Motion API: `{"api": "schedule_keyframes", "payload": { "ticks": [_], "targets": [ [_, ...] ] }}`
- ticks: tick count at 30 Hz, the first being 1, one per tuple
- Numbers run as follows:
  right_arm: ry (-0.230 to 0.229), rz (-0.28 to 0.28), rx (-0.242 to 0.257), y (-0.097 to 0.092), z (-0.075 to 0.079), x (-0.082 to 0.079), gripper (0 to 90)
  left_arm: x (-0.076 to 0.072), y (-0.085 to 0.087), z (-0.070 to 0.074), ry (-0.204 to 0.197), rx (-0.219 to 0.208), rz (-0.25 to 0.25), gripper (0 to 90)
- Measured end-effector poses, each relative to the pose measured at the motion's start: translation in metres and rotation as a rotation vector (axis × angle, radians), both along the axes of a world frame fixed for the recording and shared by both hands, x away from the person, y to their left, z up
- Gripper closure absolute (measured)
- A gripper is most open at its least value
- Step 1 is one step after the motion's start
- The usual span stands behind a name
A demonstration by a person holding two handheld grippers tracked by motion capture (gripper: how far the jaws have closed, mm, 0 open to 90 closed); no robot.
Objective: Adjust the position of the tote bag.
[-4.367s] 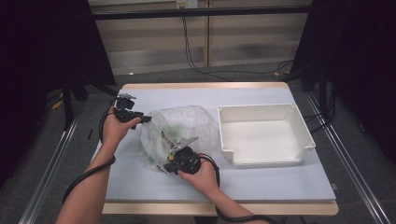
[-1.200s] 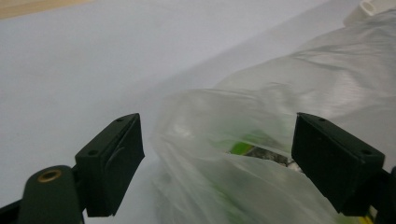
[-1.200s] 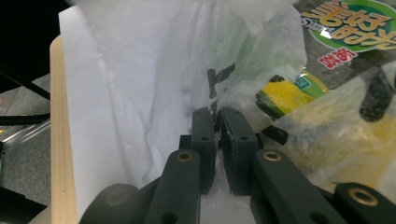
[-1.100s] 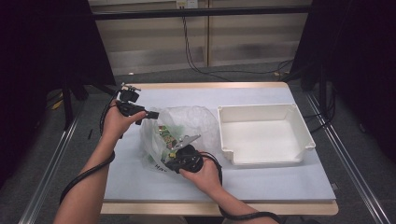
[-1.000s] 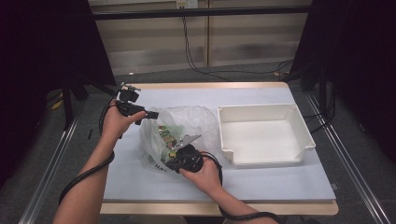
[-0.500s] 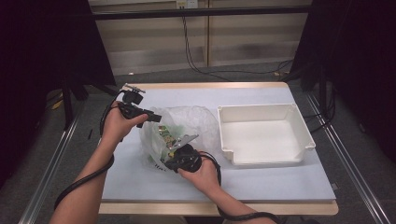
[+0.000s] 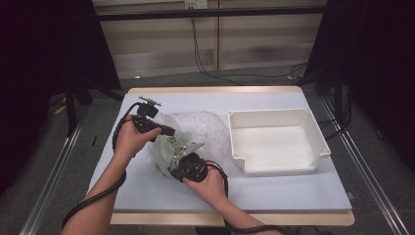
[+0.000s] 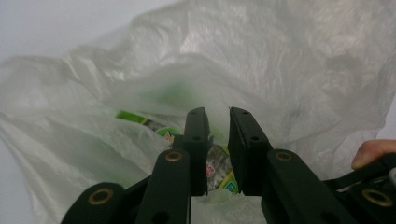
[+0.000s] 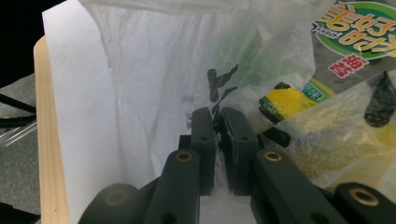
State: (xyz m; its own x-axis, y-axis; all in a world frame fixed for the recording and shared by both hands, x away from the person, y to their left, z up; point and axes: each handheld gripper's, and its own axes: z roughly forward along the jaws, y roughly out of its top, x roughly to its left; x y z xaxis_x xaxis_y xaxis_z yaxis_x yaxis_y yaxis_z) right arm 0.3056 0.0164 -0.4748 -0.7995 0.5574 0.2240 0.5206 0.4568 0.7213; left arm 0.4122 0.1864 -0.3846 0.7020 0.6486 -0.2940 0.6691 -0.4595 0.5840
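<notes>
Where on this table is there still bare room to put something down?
The white tray holds nothing. The table is bare along its near edge in front of the tray, and along the far edge behind the bag. It is crowded at the left middle, where both hand-held grippers work at the bag.

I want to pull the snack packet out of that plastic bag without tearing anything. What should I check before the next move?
1. Right gripper shut on the plastic bag: ok, film is pinched between its fingers.
2. Left gripper gripping something: cannot tell; its fingers have just been closing, with a small gap left and a snack packet between them.
3. Bag mouth held open: cannot tell.
4. White tray free to receive the packet: ok, nothing in it.
5. Bag resting on the table: ok.
</notes>
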Motion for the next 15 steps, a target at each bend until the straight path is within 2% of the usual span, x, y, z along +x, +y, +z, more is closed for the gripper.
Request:
{"api": "schedule_keyframes", "payload": {
  "ticks": [1,2,3,6,8,9,11,12,13,14,15],
  "targets": [
    [0.002,-0.001,-0.004,0.0,0.0,0.0,83.6,-0.001,0.003,-0.004,0.006,0.018,-0.024,77.1],
    [0.001,0.001,-0.003,0.0,0.0,0.0,83.4,-0.004,0.003,-0.008,0.008,0.0,-0.005,77.0],
    [0.0,0.0,-0.006,0.0,0.0,0.001,83.1,-0.009,0.004,-0.013,0.007,0.002,0.008,77.0],
    [0.01,0.004,0.009,-0.001,-0.001,0.001,82.4,-0.013,0.006,-0.025,0.003,0.067,-0.005,76.6],
    [0.01,-0.002,0.007,-0.002,0.0,0.001,81.8,-0.014,0.009,-0.033,0.007,0.093,0.001,77.0],
    [0.012,-0.005,0.001,-0.003,0.0,0.0,81.8,-0.015,0.01,-0.037,0.011,0.087,0.023,77.6],
    [0.003,-0.008,0.006,-0.006,0.001,0.0,80.2,-0.016,0.014,-0.042,0.018,0.095,0.023,80.4],
    [0.007,-0.006,0.002,-0.008,0.001,-0.001,79.2,-0.017,0.017,-0.043,0.012,0.114,0.02,81.6],
    [0.009,-0.002,0.009,-0.009,0.001,0.0,77.2,-0.019,0.016,-0.047,0.019,0.079,0.062,82.3],
    [0.017,-0.005,0.005,-0.01,0.001,0.0,77.0,-0.019,0.019,-0.048,0.018,0.109,0.034,84.0],
    [0.012,-0.008,0.006,-0.011,0.001,0.0,75.9,-0.02,0.021,-0.05,0.019,0.127,0.03,85.4]
  ]
}}
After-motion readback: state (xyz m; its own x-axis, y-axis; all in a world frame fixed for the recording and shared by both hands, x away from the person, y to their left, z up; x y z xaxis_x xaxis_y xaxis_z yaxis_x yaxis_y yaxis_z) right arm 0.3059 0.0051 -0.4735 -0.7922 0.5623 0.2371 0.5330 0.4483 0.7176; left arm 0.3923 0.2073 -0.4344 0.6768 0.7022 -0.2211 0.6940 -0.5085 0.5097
